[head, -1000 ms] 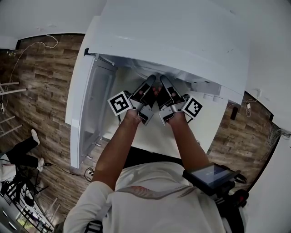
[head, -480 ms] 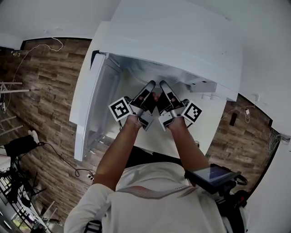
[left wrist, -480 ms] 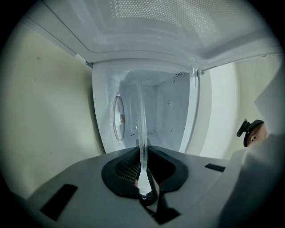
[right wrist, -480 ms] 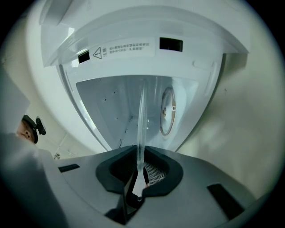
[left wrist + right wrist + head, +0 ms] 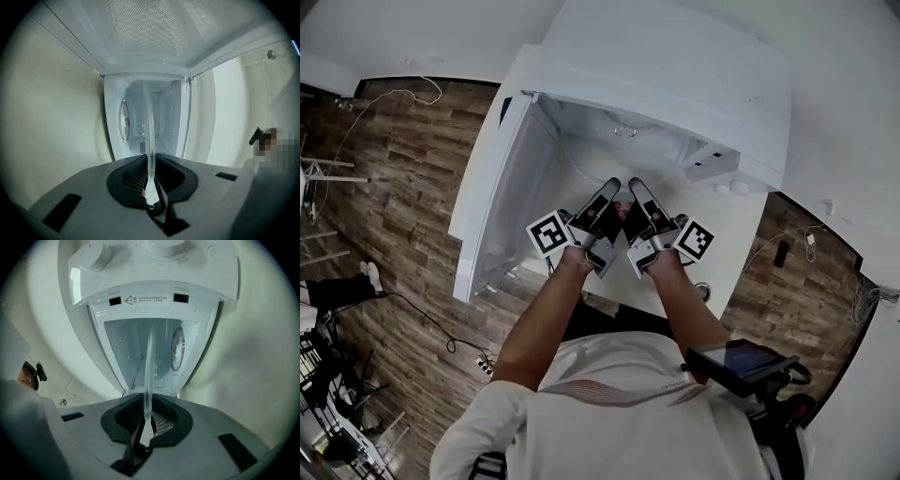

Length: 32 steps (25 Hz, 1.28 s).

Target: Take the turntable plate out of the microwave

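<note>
Turntable plate looks basically out, just needs a place to land

Left gripper (image 5: 150, 180) and right gripper (image 5: 146, 420) each pinch the rim of the glass turntable plate (image 5: 149, 136), carried between them in front of the open microwave (image 5: 675, 75). I'd say only setting it down is left.

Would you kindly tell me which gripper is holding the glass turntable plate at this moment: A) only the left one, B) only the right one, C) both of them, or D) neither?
C: in each gripper view the clear turntable plate runs edge-on between the pads, pinched by the left gripper and likewise by the right gripper.
</note>
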### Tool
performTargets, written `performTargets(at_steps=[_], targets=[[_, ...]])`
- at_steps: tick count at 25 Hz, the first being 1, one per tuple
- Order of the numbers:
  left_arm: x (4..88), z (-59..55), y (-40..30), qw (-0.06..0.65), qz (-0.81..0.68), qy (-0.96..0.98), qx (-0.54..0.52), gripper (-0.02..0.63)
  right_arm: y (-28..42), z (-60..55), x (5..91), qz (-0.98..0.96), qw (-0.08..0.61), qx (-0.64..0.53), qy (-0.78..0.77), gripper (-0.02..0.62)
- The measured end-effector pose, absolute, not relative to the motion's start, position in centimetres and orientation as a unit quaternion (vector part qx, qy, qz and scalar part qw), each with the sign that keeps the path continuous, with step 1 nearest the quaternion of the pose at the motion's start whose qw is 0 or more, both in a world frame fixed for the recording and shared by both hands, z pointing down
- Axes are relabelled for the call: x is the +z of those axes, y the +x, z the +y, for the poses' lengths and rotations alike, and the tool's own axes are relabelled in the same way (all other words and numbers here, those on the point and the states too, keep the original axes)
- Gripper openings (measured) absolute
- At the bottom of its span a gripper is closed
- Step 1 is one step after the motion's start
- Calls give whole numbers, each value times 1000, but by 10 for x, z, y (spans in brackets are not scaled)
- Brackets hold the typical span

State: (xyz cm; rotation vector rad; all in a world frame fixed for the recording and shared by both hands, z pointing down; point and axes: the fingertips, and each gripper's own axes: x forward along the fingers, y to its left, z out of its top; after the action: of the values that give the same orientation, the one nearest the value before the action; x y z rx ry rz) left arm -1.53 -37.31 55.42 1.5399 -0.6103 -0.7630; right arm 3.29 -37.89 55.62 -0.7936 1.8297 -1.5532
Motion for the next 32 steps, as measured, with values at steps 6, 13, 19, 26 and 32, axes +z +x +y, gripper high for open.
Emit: performTargets(at_steps=[6, 13, 19, 26, 32], targets=[[543, -340, -17, 596, -286, 665, -348, 51, 31, -349, 547, 700, 290, -594, -271, 40], [525, -290, -24, 582, -300, 659, -370, 51, 23, -302, 527, 714, 276, -595, -244, 40], [505, -261, -20, 580, -290, 670, -362, 51, 27, -272, 509, 716, 288, -585, -250, 40], [490, -224, -19, 587, -261, 682, -348, 51, 29, -230, 495, 708, 302, -575, -276, 40], [480, -195, -20, 595, -234, 693, -333, 51, 30, -199, 485, 705, 320, -558, -299, 40]])
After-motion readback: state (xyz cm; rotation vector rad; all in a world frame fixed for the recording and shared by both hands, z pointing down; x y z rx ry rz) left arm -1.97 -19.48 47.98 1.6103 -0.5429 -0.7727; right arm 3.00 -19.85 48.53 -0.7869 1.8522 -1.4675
